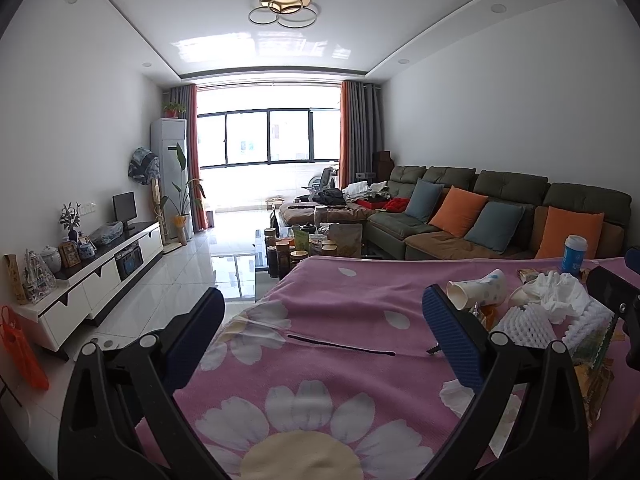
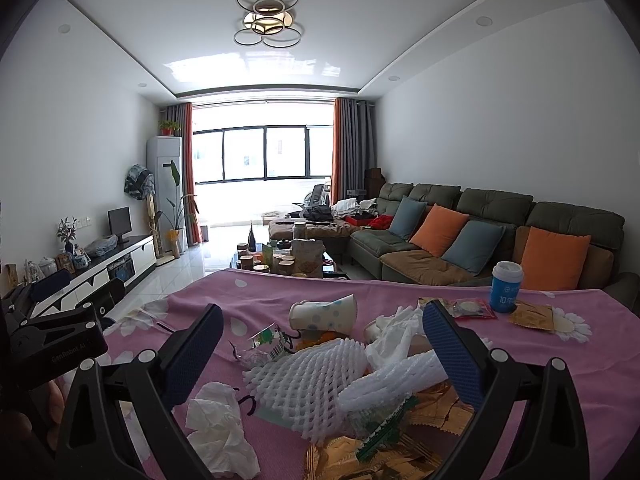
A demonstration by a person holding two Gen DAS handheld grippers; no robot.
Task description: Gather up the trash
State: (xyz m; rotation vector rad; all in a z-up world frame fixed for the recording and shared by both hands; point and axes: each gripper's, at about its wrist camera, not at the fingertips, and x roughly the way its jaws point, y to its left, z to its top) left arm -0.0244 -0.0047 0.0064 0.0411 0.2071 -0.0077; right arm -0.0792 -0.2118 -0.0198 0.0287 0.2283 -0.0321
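Pink cloth printed with white daisies (image 2: 256, 292) covers the table, and the trash lies in a loose heap toward its right half. In the right wrist view the right gripper (image 2: 324, 340) hangs over that heap with its blue-padded fingers (image 2: 452, 354) spread wide and nothing between them. Below it sit two white foam fruit nets (image 2: 308, 384), touching each other, with a crumpled white tissue (image 2: 218, 424) just beside them on the near left and gold foil wrappers (image 2: 352, 458) partly under them. A tipped paper cup with pale dots (image 2: 326, 314) lies on its side behind the nets, its mouth turned left. A blue lidded cup (image 2: 506, 287) stands upright near the far right edge, well apart from the heap.

In the left wrist view the left gripper (image 1: 324, 320) is held over the bare left part of the cloth, fingers likewise wide apart and empty; the paper cup (image 1: 478, 290) and foam nets (image 1: 524, 322) lie just beyond its right finger. A green sofa with orange and blue cushions (image 2: 480, 236) runs along the right wall
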